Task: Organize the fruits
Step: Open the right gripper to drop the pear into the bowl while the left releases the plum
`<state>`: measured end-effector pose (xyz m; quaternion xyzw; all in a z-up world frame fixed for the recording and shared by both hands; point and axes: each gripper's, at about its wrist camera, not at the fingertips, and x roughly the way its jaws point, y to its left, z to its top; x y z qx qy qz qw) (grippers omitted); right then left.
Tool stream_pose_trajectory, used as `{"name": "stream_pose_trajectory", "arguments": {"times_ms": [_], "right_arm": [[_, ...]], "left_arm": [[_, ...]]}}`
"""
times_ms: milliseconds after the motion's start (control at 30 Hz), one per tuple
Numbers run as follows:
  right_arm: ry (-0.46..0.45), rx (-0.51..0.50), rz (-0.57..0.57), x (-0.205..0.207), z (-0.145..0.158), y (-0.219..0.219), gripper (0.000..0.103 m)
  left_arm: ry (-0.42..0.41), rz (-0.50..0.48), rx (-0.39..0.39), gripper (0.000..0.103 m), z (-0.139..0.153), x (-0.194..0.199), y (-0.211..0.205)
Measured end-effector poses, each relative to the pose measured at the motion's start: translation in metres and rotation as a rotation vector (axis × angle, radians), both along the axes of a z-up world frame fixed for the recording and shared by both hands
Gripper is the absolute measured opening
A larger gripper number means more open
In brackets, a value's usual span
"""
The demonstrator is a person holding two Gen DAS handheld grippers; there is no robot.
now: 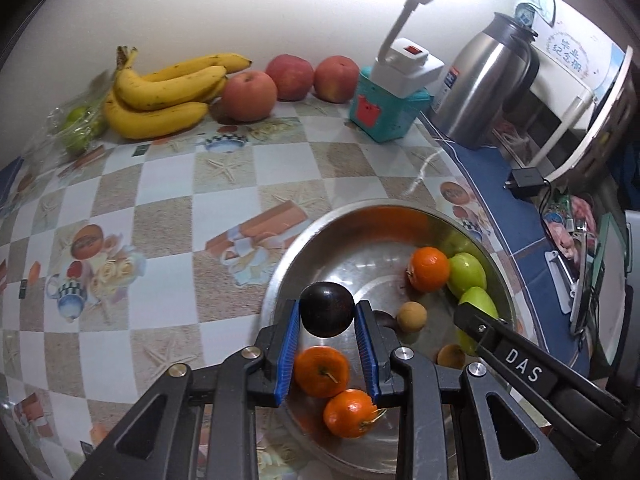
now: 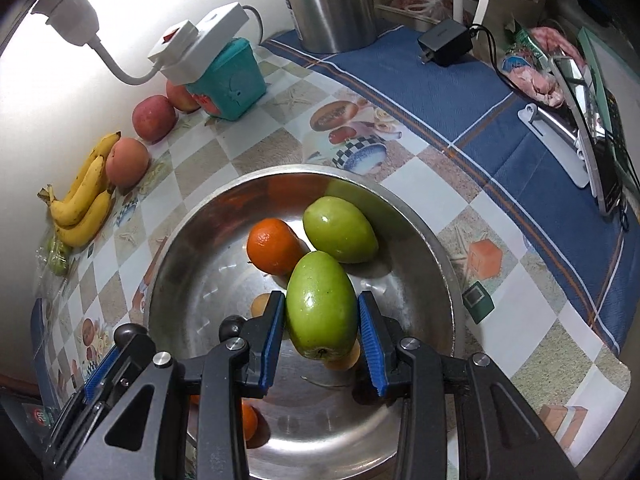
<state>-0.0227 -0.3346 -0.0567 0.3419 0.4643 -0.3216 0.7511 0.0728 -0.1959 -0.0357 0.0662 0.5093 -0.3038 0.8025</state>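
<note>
A steel bowl (image 1: 304,240) (image 2: 440,256) holds oranges (image 1: 429,269), green fruits (image 1: 467,273) and small brown fruits (image 1: 412,316). My left gripper (image 1: 327,314) is shut on a dark plum (image 1: 327,309), held above the bowl's near-left part. My right gripper (image 2: 322,322) straddles a green fruit (image 2: 322,312) in the bowl; its blue pads (image 2: 370,336) stand just off the fruit's sides. A second green fruit (image 2: 340,229) and an orange (image 2: 274,246) lie behind it. The right gripper's body (image 1: 520,364) also shows in the left wrist view.
Bananas (image 1: 164,92), three red apples (image 1: 250,96) and bagged green fruit (image 1: 78,128) line the back wall. A teal box (image 1: 384,112) with a lamp and power strip, a steel kettle (image 1: 488,80) and a charger (image 1: 528,180) stand to the right, on the checked tablecloth (image 1: 160,208).
</note>
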Motion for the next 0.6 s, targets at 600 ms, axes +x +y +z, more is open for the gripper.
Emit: {"name": "stream_pose_trajectory", "arguments": {"times_ms": [600], "right_arm": [[-0.016,0.014,0.018,0.006,-0.013,0.002,0.039]], "left_arm": [[0.059,-0.003,-0.014,0.031,-0.016,0.004,-0.002]]}}
